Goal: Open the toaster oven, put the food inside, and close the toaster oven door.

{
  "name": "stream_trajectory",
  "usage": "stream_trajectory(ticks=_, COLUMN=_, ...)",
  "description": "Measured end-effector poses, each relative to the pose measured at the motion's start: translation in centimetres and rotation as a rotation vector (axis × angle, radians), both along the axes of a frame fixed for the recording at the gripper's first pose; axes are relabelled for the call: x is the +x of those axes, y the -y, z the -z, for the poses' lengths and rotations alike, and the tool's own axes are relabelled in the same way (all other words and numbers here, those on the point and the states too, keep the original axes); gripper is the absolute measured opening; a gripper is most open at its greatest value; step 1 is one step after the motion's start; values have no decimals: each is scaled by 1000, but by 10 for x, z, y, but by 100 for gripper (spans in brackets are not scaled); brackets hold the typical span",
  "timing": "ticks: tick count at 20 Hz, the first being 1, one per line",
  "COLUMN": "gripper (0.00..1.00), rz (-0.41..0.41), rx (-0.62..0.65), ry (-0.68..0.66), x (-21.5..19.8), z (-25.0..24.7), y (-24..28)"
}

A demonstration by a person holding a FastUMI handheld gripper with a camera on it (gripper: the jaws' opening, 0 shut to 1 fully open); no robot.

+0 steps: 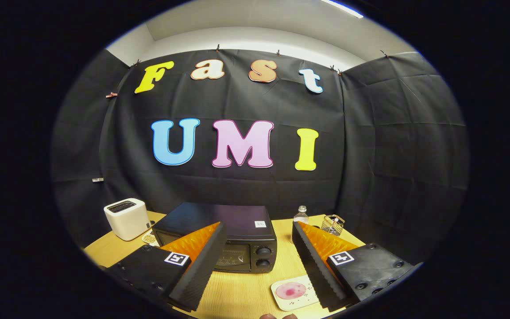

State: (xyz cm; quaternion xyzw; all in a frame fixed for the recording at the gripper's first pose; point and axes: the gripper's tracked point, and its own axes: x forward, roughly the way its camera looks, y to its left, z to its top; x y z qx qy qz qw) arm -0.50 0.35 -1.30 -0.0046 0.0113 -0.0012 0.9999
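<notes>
On the wooden table (241, 294) ahead of you sits the black toaster oven (224, 237), its door closed, with two round knobs (262, 257) stacked on the right side of its front. Your gripper (257, 266) hangs above the table with its fingers spread wide apart and nothing between them. The left finger crosses in front of the oven's left half, while the right finger stands clear of the oven, to its right. Between the fingers, closer to you than the oven and just beside the right finger, lies a small square plate (294, 292) carrying a flat pink piece of food (293, 290); the finger's edge overlaps the plate's right side in this view, and you cannot tell whether they touch. To the left of the oven stands a white slot toaster (126, 218), apart from it. Behind the oven on the right you have a clear bottle (301, 215) and, next to it, a small wire basket (332, 224).
</notes>
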Motion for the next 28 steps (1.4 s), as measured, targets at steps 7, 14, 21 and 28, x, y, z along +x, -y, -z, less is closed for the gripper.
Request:
stream_trajectory(ticks=7, gripper=98, rz=-22, rx=-9, ry=-18, x=4, z=8, y=-20)
stream_trajectory(ticks=14, gripper=98, rz=-9, rx=5, ry=-66, x=30, z=25, y=-51)
stream_trajectory(ticks=21, gripper=98, rz=-21, rx=3, ry=-114, x=69, z=52, y=-91)
stream_trajectory(ticks=28, gripper=99, rz=-54, rx=-18, ry=-181, x=104, z=91, y=-130)
